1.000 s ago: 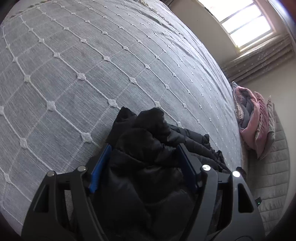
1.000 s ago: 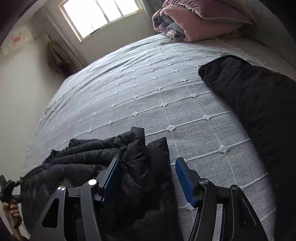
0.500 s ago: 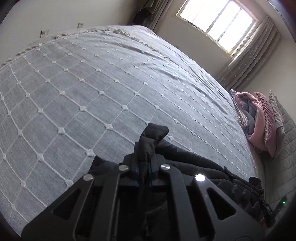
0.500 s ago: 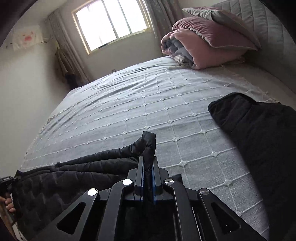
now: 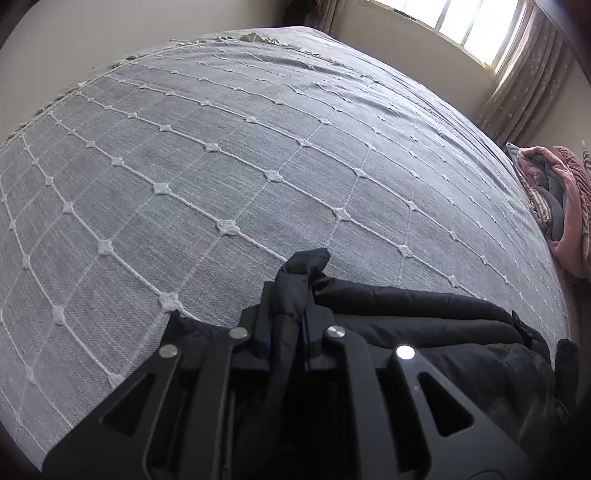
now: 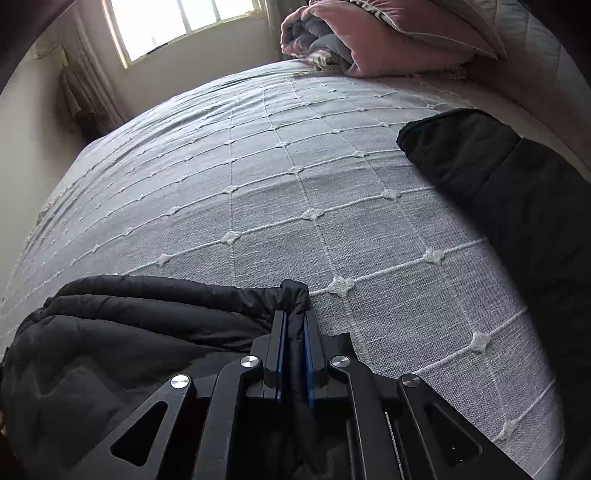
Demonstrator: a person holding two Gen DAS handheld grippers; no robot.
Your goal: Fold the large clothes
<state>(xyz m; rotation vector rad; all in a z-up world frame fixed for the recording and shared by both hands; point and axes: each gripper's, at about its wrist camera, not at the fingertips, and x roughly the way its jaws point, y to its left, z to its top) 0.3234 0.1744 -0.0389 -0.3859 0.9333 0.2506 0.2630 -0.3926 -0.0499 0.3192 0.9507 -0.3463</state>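
Note:
A black puffer jacket [image 5: 424, 314] lies on the grey quilted bedspread [image 5: 221, 166]. My left gripper [image 5: 288, 299] is shut on a bunched edge of it, with a tuft of fabric sticking out past the fingertips. In the right wrist view my right gripper [image 6: 294, 314] is shut on another edge of the same jacket [image 6: 129, 325], whose bulk trails off to the left. The bedspread [image 6: 295, 203] stretches ahead of both grippers.
A second black garment [image 6: 517, 206] lies on the bed to the right. A rolled pink and grey blanket with pillows [image 6: 369, 33] sits at the head of the bed, also in the left wrist view [image 5: 561, 206]. A window [image 6: 177, 22] and curtains are beyond.
Both grippers were open around the jacket a second ago and have closed on its fabric. Both have since moved forward over the bedspread with the jacket edge in them.

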